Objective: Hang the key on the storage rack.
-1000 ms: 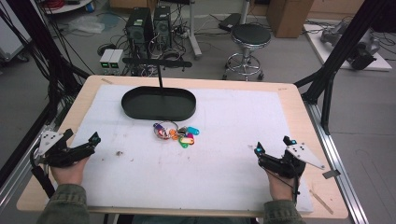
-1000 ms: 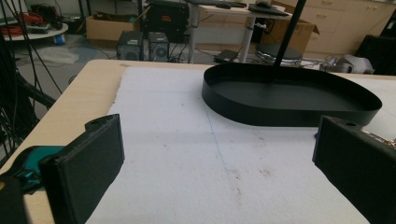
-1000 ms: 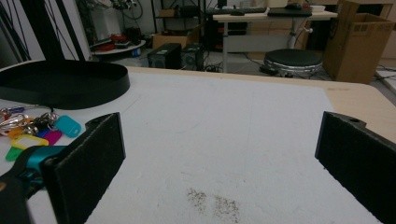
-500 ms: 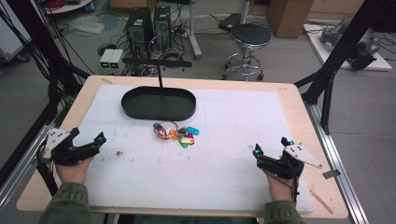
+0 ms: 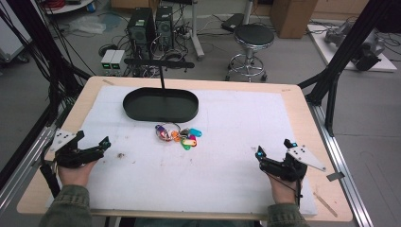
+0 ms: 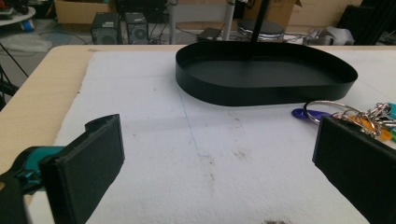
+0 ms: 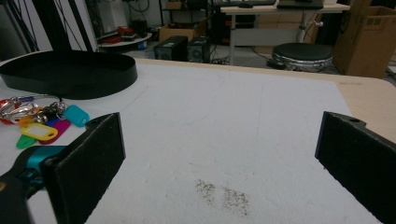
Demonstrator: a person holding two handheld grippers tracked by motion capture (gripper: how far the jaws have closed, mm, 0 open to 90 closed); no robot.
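Glossy plastic key tags (image 5: 185,138) on a shiny metal ring (image 6: 327,110) lie on rough white matting (image 5: 213,161) near a matt black tray (image 5: 161,105).

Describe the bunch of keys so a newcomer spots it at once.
Find the white mat covering the table, then the black oval tray at its far side. Just in front of the tray lies the bunch of keys: metal rings with bright plastic tags, the mat's one colourful thing.

One black oval tray (image 5: 161,105) at upper centre of frame. One bunch of keys with coloured tags (image 5: 178,135) at centre. Two grippers: left gripper (image 5: 90,150) lower left, right gripper (image 5: 274,153) lower right.
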